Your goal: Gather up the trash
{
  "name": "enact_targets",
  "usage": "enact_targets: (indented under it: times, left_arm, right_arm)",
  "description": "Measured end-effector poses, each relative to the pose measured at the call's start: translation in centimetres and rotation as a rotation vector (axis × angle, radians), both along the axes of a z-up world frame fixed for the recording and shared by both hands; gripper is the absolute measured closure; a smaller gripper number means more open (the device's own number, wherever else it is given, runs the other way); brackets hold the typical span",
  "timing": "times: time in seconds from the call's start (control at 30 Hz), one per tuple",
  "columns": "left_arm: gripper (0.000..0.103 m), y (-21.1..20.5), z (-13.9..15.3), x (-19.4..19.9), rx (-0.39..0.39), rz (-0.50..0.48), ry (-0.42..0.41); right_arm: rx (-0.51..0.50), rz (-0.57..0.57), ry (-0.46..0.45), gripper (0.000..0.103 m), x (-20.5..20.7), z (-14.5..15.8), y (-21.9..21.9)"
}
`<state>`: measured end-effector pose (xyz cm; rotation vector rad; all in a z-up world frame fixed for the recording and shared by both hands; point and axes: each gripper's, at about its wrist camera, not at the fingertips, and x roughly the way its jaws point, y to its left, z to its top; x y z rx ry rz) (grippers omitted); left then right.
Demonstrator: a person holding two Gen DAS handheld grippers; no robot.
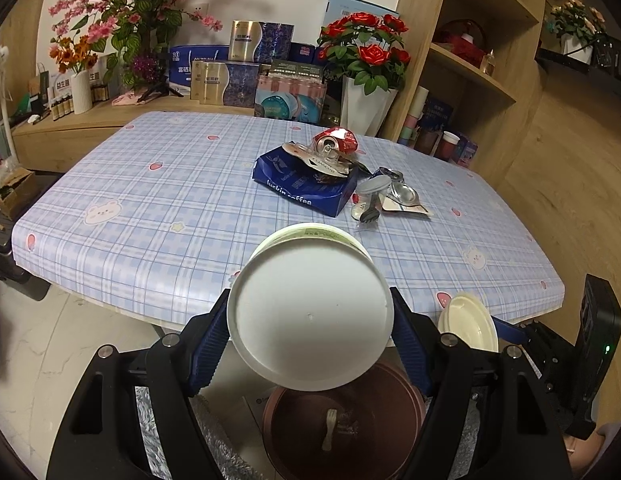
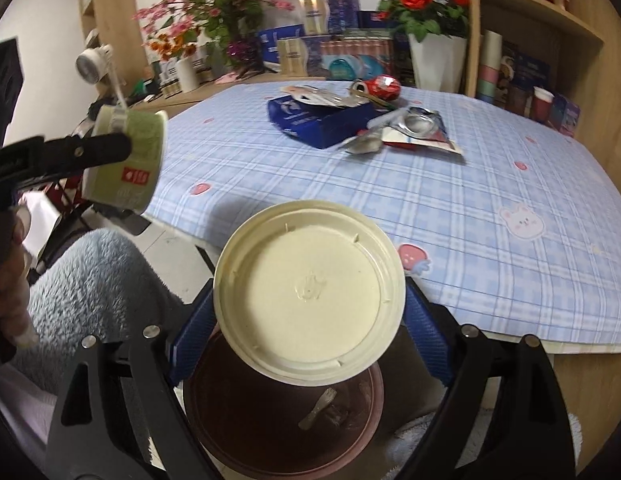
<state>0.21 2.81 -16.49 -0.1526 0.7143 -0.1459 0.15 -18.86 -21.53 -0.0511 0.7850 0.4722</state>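
My left gripper (image 1: 310,300) is shut on a white paper cup (image 1: 310,320) whose base faces the camera. In the right wrist view the same cup (image 2: 130,160) shows its green side, tilted, with a black finger (image 2: 90,150) across it. Between the blue pads of my right gripper (image 2: 309,290) sits a round cream lid (image 2: 310,292), which they grip by its rim. Both are held over a dark red bin (image 1: 294,432) (image 2: 238,432) on the floor, which has a small fork (image 2: 316,404) in it. The lid (image 1: 468,322) also shows low on the right in the left wrist view.
On the blue checked table (image 1: 150,208) lie a blue coffee bag (image 1: 306,188), a crushed red can (image 1: 336,142), foil wrappers (image 1: 404,196) and a small plastic cup with a fork (image 1: 368,200). Boxes and flower vases stand behind; a wooden shelf (image 1: 470,80) is at right.
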Motion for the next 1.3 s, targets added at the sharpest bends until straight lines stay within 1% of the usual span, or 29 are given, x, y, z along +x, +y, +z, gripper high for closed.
enact_targets:
  times: [0.13, 0.23, 0.27, 0.43, 0.57, 0.63, 0.7, 0.8, 0.9, 1.0, 1.3]
  left_arm:
    - [0.03, -0.2, 0.2, -0.3, 0.007, 0.001, -0.006]
    - [0.03, -0.4, 0.2, -0.3, 0.012, -0.002, -0.005]
    - [0.03, -0.4, 0.2, -0.4, 0.013, -0.004, -0.004]
    - [0.03, -0.7, -0.2, -0.3, 0.018, -0.014, 0.008]
    - [0.03, -1.4, -1.0, -0.4, 0.026, -0.038, 0.03]
    - [0.03, -2.2, -1.7, -0.6, 0.035, -0.064, 0.049]
    - [0.03, -3.1, -2.7, -0.9, 0.046, -0.097, 0.071]
    - [0.03, -4.5, -4.4, -1.2, 0.058, -0.159, 0.119]
    - [0.03, -5.5, -5.3, -1.2, 0.075, -0.199, 0.138]
    - [0.03, -5.9, -5.6, -1.2, 0.073, -0.221, 0.148]
    - [0.03, -6.7, -6.8, -1.0, 0.07, -0.27, 0.21]
  right_arm:
    - [-0.021, 0.034, 0.014, 0.013, -0.4, -0.3, 0.6]
    - [-0.026, 0.021, -0.003, 0.01, -0.5, -0.2, 0.5]
    - [-0.022, 0.007, -0.01, 0.008, -0.5, -0.1, 0.3]
    - [0.006, -0.073, -0.045, 0.007, -0.5, 0.4, -1.2]
    - [0.01, -0.197, -0.101, 0.006, -0.3, 0.8, -2.9]
    - [0.015, -0.271, -0.119, 0.006, 0.0, 1.0, -4.0]
    - [0.034, -0.371, -0.133, 0.006, 0.3, 1.1, -5.6]
    - [0.079, -0.476, -0.113, 0.006, 0.7, 0.6, -7.9]
    - [0.113, -0.529, -0.075, 0.006, 1.2, -0.2, -9.4]
    - [0.122, -0.545, -0.065, 0.006, 1.3, -0.7, -9.8]
    - [0.105, -0.521, -0.064, 0.006, 1.3, -0.9, -8.9]
